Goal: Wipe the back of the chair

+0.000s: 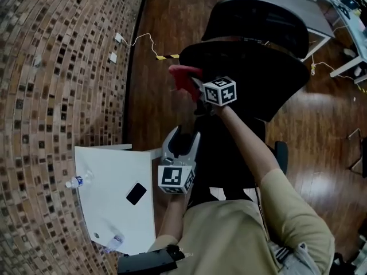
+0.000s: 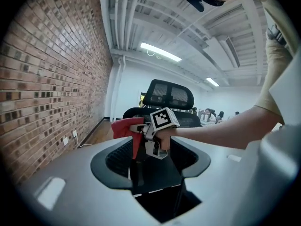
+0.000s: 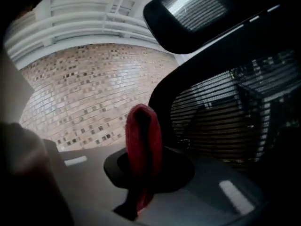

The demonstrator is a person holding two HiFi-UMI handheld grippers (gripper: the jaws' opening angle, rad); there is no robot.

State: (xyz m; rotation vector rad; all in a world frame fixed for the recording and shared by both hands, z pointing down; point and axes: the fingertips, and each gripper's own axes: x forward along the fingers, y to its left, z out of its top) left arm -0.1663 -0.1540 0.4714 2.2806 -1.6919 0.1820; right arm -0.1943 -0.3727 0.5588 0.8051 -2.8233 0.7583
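Note:
The black office chair [image 1: 246,67] stands in front of me, its mesh back [image 3: 225,112] and headrest [image 3: 197,8] filling the right gripper view. My right gripper [image 1: 192,82] is shut on a red cloth [image 1: 182,76], held at the left edge of the chair back; the cloth [image 3: 142,145] hangs folded between its jaws. The left gripper view shows the same cloth [image 2: 124,126] beside the chair [image 2: 169,95]. Lower and nearer to me, my left gripper [image 1: 182,136] is open, holds nothing and points at the chair.
A white table [image 1: 114,222] at my lower left carries a black phone [image 1: 136,193] and a plastic bottle [image 1: 77,181]. A brick wall [image 1: 51,96] runs along the left. A cable [image 1: 143,39] lies on the wooden floor. Grey desks [image 1: 287,4] stand beyond the chair.

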